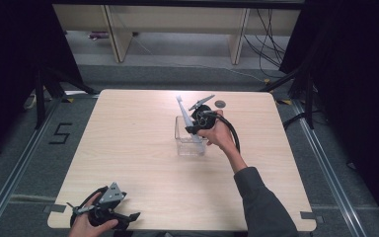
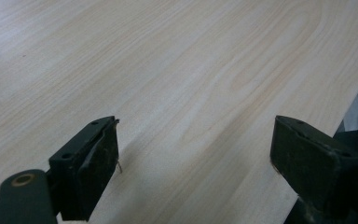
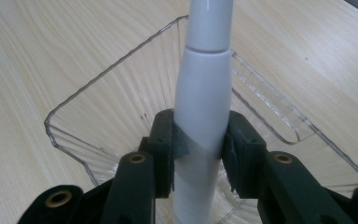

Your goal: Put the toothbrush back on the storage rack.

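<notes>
One white handle [image 3: 200, 112] clamped by right hand-held gripper [image 3: 198, 144] over one clear box [image 3: 98, 93].

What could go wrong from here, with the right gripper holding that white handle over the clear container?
The right gripper clamps a smooth, tapered white handle; it could slip through the pads. The clear container looks light, and the left gripper sits open at the table's near edge, not bracing it, so a bump from the handle might tip or push it.

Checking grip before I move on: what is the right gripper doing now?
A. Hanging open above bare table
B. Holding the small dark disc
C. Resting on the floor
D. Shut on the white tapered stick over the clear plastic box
D: the right gripper has both pads pressed against the white tapered stick, above the clear plastic box.
</notes>
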Demonstrator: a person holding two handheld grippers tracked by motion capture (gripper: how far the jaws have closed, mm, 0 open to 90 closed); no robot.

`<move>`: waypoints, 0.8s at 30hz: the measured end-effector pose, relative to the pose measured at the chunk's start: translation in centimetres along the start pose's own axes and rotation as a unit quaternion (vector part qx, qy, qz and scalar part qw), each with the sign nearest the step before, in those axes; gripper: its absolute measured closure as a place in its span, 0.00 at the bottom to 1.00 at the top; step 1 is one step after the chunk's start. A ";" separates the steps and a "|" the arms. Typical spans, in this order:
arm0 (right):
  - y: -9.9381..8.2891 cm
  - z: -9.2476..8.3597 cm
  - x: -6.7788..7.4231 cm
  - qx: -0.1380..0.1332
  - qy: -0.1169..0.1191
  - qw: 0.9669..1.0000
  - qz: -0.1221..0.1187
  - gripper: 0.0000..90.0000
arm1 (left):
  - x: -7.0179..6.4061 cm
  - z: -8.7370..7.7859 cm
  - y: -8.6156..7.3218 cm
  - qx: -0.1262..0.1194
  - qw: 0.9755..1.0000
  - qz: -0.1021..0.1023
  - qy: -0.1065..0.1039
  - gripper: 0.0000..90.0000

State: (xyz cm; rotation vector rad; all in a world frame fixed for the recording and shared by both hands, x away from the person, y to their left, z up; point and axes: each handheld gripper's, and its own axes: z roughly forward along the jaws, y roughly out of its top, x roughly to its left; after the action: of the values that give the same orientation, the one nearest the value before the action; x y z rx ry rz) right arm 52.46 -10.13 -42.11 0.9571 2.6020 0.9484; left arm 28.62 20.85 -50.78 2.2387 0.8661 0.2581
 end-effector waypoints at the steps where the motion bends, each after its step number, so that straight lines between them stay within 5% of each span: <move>1: 0.1 0.1 0.0 0.007 -0.002 1.000 -0.005 0.74 | 0.0 0.0 0.0 0.000 1.000 0.000 -0.001 0.17; 8: 0.2 0.3 0.2 0.010 -0.004 1.000 -0.017 0.74 | 0.0 0.0 0.0 -0.001 1.000 0.000 -0.001 0.17; 10: 0.3 0.3 0.3 0.016 -0.002 1.000 -0.009 0.74 | 0.0 0.0 0.0 0.000 1.000 0.000 -0.001 0.17; 11: 0.3 0.3 0.6 0.029 -0.020 0.999 0.019 0.74 | -0.1 0.0 0.0 -0.001 1.000 0.000 -0.002 0.17; 16: 0.5 0.6 0.4 0.018 -0.003 1.000 -0.017 0.74 | 0.0 0.0 0.0 0.000 1.000 0.001 -0.001 0.17; 20: 0.6 0.7 0.5 0.024 -0.005 1.000 -0.012 0.74 | 0.0 0.0 0.0 -0.001 1.000 0.000 -0.001 0.17; 21: 0.7 0.6 0.8 0.038 -0.006 0.999 0.010 0.74 | -0.1 0.0 0.0 -0.001 1.000 0.000 -0.001 0.17; 24: 0.9 1.2 0.6 0.027 -0.008 0.999 -0.028 0.74 | 0.0 0.0 0.0 -0.001 1.000 0.000 -0.001 0.17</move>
State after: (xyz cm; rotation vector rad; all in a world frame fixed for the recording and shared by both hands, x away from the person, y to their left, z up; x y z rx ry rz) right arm 52.89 -8.63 -42.41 0.8968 2.6393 0.8577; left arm 28.58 20.82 -50.73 2.2367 0.8629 0.2564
